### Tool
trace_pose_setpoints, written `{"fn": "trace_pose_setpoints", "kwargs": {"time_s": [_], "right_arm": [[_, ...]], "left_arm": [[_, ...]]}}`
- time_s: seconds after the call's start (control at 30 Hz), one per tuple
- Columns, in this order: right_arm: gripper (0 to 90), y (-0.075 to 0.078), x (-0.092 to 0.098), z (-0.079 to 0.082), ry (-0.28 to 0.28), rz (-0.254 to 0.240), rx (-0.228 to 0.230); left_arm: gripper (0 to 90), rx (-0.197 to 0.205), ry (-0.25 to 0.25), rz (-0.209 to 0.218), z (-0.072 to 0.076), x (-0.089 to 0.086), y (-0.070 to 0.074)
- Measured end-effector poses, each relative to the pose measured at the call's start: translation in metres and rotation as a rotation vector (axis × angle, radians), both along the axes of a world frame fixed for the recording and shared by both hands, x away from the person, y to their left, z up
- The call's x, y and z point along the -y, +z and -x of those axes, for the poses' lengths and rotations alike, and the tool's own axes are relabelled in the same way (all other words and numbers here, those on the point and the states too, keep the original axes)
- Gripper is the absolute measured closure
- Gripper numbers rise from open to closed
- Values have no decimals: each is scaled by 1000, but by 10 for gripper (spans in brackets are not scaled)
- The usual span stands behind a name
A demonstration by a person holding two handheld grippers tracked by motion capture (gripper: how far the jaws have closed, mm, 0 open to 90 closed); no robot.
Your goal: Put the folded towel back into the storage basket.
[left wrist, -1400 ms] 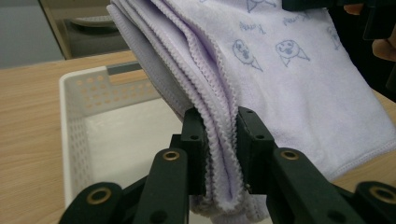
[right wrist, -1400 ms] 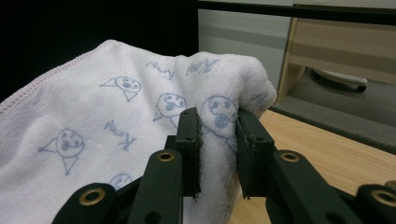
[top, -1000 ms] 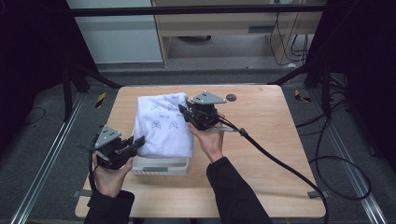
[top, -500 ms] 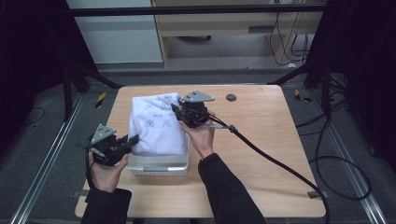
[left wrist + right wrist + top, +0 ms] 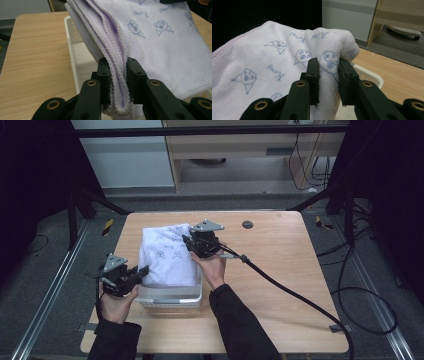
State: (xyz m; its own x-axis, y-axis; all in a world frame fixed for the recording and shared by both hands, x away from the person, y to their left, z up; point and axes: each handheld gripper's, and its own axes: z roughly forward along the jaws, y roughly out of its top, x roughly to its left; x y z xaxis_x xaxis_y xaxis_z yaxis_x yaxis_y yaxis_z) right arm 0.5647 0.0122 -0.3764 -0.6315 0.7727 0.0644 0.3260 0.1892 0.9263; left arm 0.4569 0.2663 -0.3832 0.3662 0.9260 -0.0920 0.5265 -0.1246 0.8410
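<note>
A folded pale lilac towel (image 5: 167, 254) printed with small blue faces hangs over a white plastic basket (image 5: 170, 296) at the table's left middle. My left gripper (image 5: 141, 270) is shut on the towel's near left edge (image 5: 117, 82), its stacked scalloped hems pinched between the jaws. My right gripper (image 5: 186, 241) is shut on a bunched fold of the towel (image 5: 329, 67) at its far right side, holding it above the basket rim (image 5: 368, 73). The towel slopes from the right gripper down toward the left one.
A wooden table (image 5: 280, 270) carries the basket. A small dark round disc (image 5: 247, 224) lies near the far edge. The right gripper's thick black cable (image 5: 295, 295) trails across the table to the right. Shelving stands beyond the table.
Both grippers have carried the towel left and toward me, lowering it onto the basket. The left gripper now sits at the basket's left side.
</note>
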Motion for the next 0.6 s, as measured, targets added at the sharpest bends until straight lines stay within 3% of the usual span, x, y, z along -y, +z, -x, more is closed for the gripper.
{"fn": "trace_pose_setpoints", "kwargs": {"time_s": [0.6], "right_arm": [[729,-23,-9,-8,-18,55,-29]], "left_arm": [[736,-46,16,-42,-10,3,-19]]}}
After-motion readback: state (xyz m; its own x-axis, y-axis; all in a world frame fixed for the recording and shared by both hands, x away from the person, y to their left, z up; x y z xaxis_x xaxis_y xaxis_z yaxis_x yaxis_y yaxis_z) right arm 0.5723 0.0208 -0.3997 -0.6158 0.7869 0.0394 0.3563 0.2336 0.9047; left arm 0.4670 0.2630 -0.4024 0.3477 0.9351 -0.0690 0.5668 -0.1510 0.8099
